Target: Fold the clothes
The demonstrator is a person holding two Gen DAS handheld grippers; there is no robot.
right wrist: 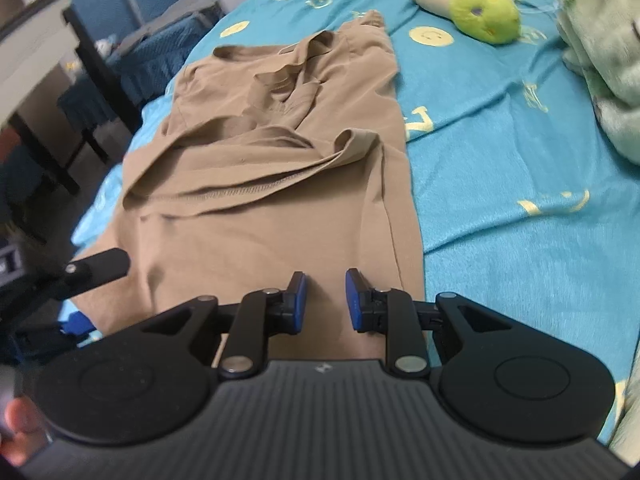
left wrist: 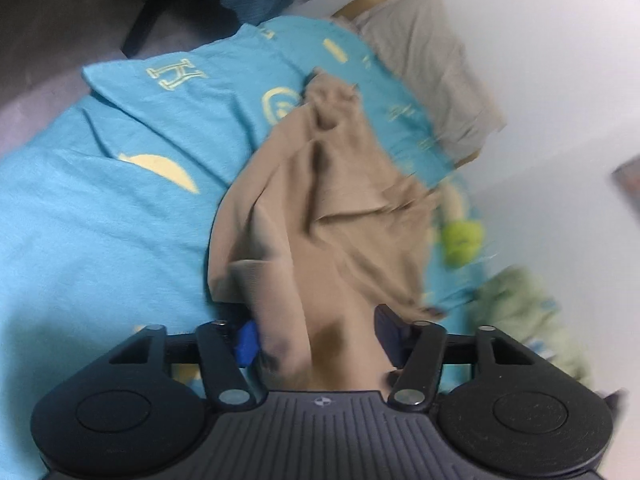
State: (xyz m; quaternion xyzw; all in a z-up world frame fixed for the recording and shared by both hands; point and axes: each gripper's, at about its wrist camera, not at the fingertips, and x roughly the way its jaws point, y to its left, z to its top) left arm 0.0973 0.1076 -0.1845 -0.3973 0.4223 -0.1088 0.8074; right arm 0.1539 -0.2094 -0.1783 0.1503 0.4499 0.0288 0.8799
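Tan shirt (right wrist: pixel 272 168) spread lengthwise on the blue bed sheet (right wrist: pixel 520 140), long axis running from 6 o'clock at the right claw (right wrist: pixel 326 300) up to 12 o'clock, collar end far, hem end near. Rumpled across the middle, one stitched edge folded over at about 10 o'clock. Right claw released, blue pads apart with cloth showing in the gap between them, hovering over the near hem and gripping nothing. Left claw (left wrist: pixel 316 336) at the shirt's near-left corner, seen at 9 o'clock in the right wrist view; fabric bunched between its jaws and draped up and away toward 12 o'clock. Pads set wide, so truly pinched or merely draped: cannot tell. Both claws near the hem; the right one squarely over it and better placed, by this reading, to take the edge for a fold.

Right wrist view alone gives the whole garment flat, plus a green plush toy (right wrist: pixel 484 12) at 1 o'clock. Left wrist view, motion-blurred, alone gives the lifted cloth and a grey pillow (left wrist: pixel 424 64) at 1 o'clock.
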